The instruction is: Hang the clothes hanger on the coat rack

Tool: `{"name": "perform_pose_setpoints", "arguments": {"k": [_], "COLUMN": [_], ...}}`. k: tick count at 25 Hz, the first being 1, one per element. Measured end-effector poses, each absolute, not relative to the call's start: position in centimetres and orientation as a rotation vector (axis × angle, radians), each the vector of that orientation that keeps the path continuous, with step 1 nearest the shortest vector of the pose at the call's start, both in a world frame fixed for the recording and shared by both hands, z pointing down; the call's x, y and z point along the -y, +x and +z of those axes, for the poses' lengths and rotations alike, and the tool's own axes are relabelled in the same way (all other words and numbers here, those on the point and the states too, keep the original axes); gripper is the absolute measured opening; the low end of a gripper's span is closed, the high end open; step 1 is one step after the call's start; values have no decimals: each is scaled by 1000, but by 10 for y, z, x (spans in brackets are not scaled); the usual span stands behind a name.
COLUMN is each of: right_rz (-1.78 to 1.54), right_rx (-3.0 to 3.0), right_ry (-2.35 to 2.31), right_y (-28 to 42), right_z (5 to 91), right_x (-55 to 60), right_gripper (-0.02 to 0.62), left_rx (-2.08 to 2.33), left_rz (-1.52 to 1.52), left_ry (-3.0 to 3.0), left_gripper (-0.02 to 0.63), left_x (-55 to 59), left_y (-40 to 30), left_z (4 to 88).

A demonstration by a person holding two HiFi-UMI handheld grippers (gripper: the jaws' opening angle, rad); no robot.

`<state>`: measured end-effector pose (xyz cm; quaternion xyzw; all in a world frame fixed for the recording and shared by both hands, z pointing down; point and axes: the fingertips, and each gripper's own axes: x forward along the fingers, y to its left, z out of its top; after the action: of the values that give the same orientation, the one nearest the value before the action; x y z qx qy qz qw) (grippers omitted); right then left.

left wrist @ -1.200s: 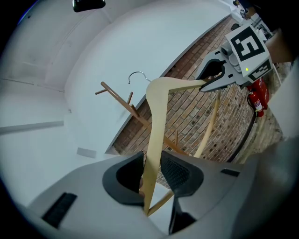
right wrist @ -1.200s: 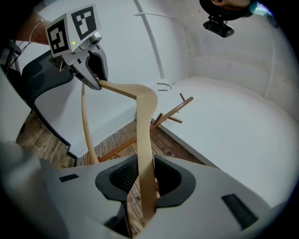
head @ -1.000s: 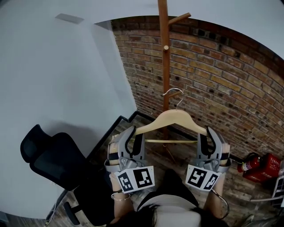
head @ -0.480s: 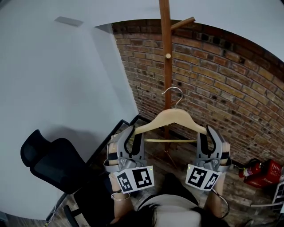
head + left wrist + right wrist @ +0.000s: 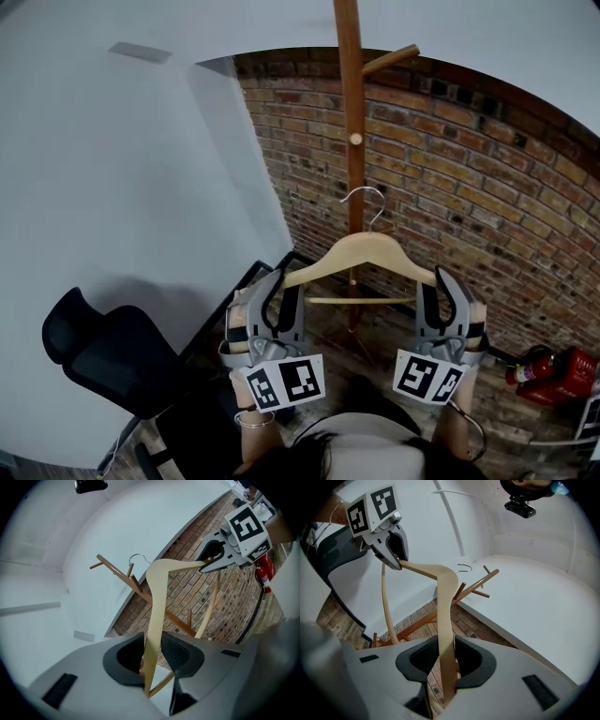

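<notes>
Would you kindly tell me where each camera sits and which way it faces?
Head view: on the person's head, facing forward and down at the coat rack and brick wall; shows wrists, left tool and right tool.
Left gripper view: on the left tool, looking along its jaws, shut on the hanger, toward the right tool.
Right gripper view: on the right tool, looking along its jaws, shut on the hanger's other end, toward the left tool.
Shared: both gripper views show hanger, coat rack and the opposite tool.
</notes>
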<state>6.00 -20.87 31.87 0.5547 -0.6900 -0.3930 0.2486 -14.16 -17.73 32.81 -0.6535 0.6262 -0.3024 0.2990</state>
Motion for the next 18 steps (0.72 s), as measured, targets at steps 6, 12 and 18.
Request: {"name": "perform_pose_setpoints", "arguments": {"k": [6,12,18], "right_rz": [-1070,-1077,-1094], "right_rx": [1889,1898,1908], "right_ry": [1512,1507,1500], "right_y": [60,56,49], "right_z": [316,311,306], "right_x": [230,251,268], "right_gripper": [118,118,118], "left_rx": [-1655,-1659,-1676], "left_rz": [-805,-804,-803], "left_ry": [-1723,-1710,-1701], "left_gripper": [114,114,114], "left_x": [197,216,230], "left_y": [-141,-145,-151], "left_z": [323,317,314]}}
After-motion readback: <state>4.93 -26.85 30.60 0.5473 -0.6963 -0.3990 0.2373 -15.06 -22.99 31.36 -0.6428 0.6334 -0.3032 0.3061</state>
